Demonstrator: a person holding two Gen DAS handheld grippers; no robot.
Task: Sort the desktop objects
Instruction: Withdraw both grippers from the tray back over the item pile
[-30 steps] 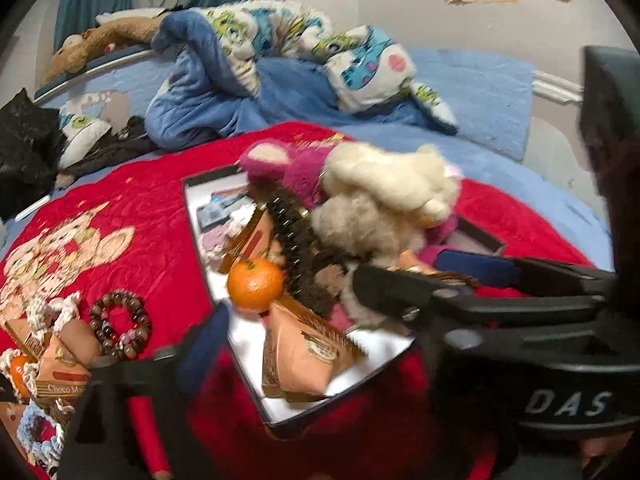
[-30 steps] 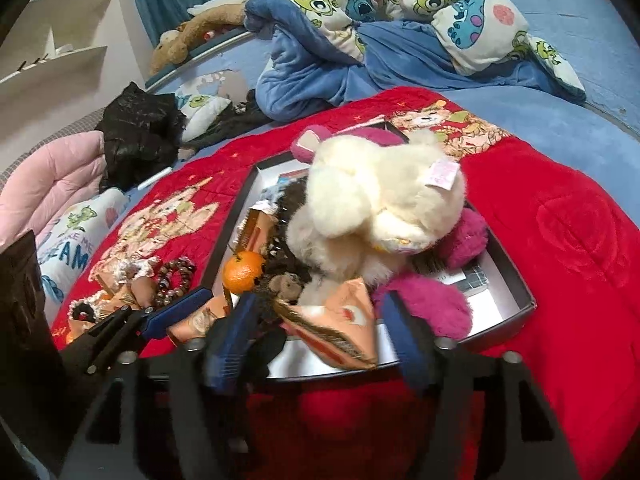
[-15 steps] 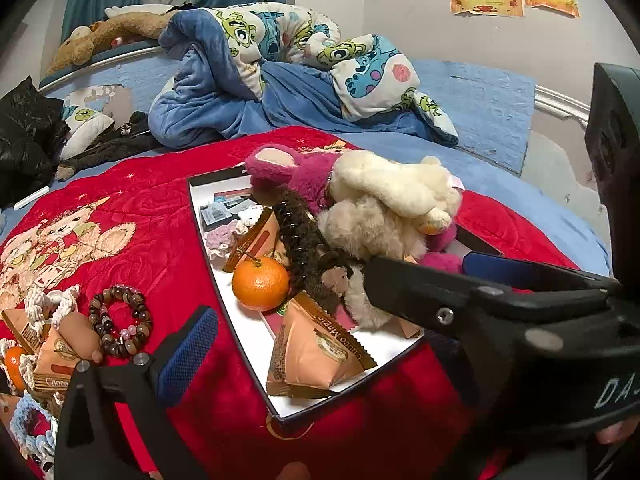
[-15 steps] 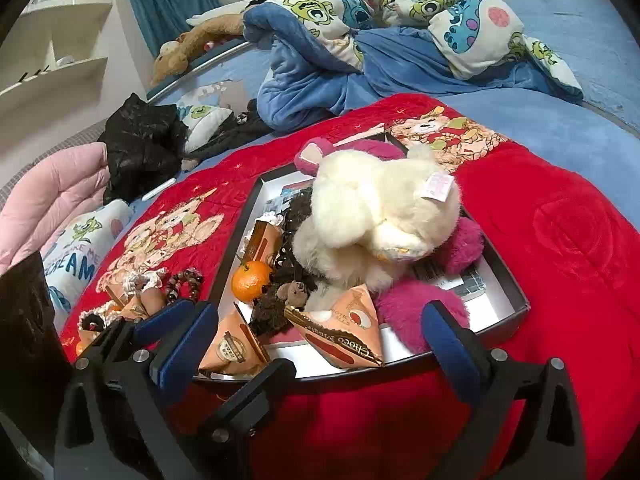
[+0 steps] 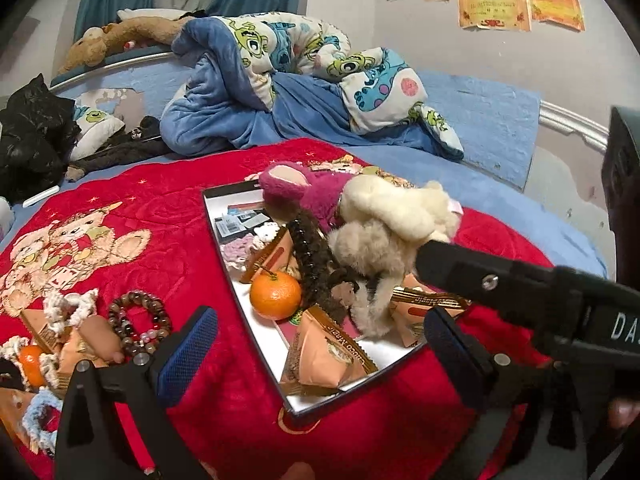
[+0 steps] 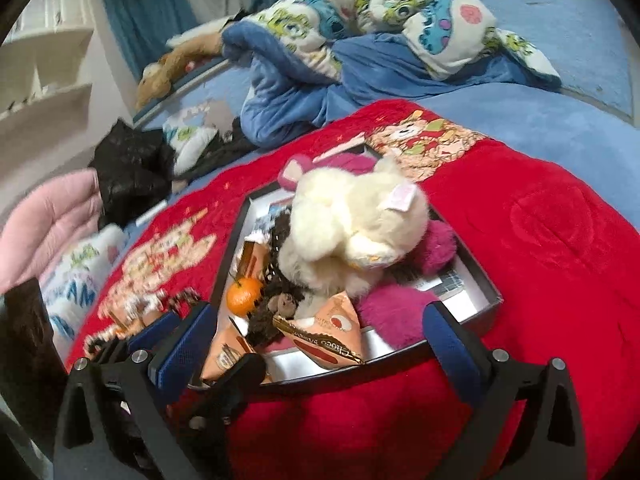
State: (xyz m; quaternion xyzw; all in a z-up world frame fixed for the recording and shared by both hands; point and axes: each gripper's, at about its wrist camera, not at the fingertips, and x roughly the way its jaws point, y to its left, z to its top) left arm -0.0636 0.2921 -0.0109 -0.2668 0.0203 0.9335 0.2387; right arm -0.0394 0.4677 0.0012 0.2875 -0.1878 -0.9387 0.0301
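Fingers of right gripper [image 6: 320, 344]: just opened wide, nothing between the pads; left gripper [image 5: 320, 344] likewise agape. Snack packet [image 6: 334, 330] lies just beyond, in tray [image 6: 486, 300]. Surface: red quilt [image 6: 540, 220] on a bed.

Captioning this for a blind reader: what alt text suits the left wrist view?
A shallow tray on a red blanket holds a cream plush toy, a tangerine and snack packets. The open left gripper frames its near corner; a bead bracelet lies left.

Plush toy [image 6: 352, 220] atop tangerine [image 6: 244, 295] in tray [image 6: 476, 276]
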